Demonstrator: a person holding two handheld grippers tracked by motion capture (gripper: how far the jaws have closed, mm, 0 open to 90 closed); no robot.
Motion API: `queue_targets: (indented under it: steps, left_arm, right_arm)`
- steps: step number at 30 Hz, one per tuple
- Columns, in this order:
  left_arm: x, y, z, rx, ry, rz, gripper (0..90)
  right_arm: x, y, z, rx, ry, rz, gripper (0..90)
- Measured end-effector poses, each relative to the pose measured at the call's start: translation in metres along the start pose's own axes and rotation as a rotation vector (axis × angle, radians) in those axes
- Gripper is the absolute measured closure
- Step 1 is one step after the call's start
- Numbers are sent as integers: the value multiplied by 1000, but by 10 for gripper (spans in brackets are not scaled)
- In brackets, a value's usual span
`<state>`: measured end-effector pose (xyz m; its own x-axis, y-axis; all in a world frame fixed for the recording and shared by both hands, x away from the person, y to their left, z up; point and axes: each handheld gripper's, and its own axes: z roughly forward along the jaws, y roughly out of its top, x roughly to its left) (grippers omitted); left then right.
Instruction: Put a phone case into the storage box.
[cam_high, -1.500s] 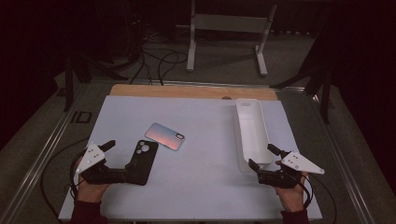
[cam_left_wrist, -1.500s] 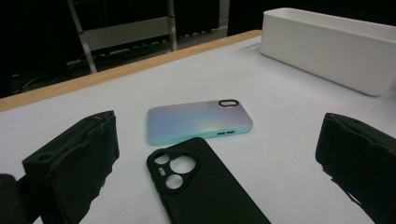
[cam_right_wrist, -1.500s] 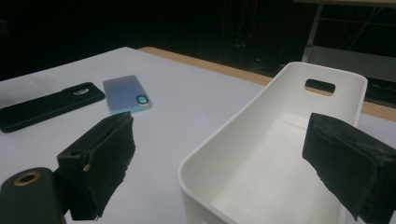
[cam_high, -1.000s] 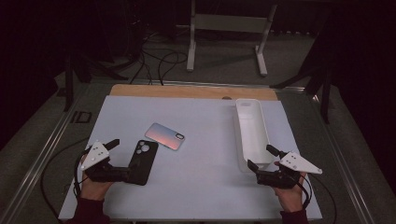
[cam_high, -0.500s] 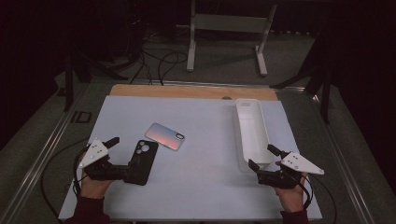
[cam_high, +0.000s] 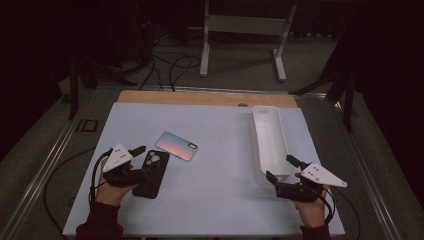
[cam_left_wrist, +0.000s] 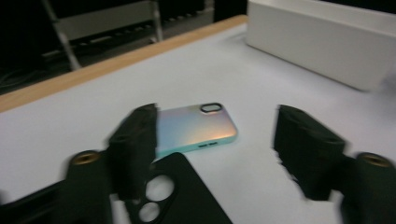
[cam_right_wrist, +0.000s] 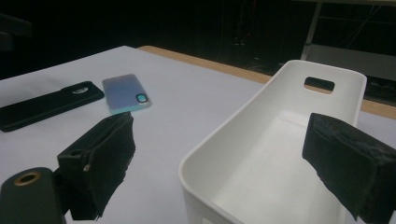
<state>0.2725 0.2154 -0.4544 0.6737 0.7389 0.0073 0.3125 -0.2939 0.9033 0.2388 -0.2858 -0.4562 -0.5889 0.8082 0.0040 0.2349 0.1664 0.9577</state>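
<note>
A pale lavender-white rectangular table top with a wooden strip along its far edge carries everything; dark floor and cables lie beyond at twelve o'clock, too dim to read.

At three o'clock on the table stands a long white plastic bin with rounded corners and a slot handle in its far end wall. In the right gripper view its near corner is cut off by the bottom edge, and the inside looks bare as far as it shows.

Near the centre, toward nine o'clock, lies an iridescent pink-to-teal phone case, flat, camera cut-out facing up. Just at its seven o'clock lies a black phone case with round camera holes; in the left gripper view its lower part runs off the frame and the picture is blurred.

The left gripper sits at eight o'clock, jaws spread wide, gripping nothing; one jaw stands over the black case's edge, though contact cannot be told.

The right gripper sits at four o'clock, jaws wide apart, straddling the bin's near end without clasping it.
</note>
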Motion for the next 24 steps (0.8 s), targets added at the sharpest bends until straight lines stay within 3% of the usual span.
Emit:
queue_targets:
  steps: [3,14,24]
  left_arm:
    - [-1,0,14,29,-48,20,508]
    - [-5,3,48,93,-127,54,893]
    - [-15,7,84,177,-164,104,900]
  right_arm:
    - [1,0,0,1,-1,-3,88]
    - [1,1,0,2,-3,-9,88]
    - [1,1,-1,-2,-5,-12,88]
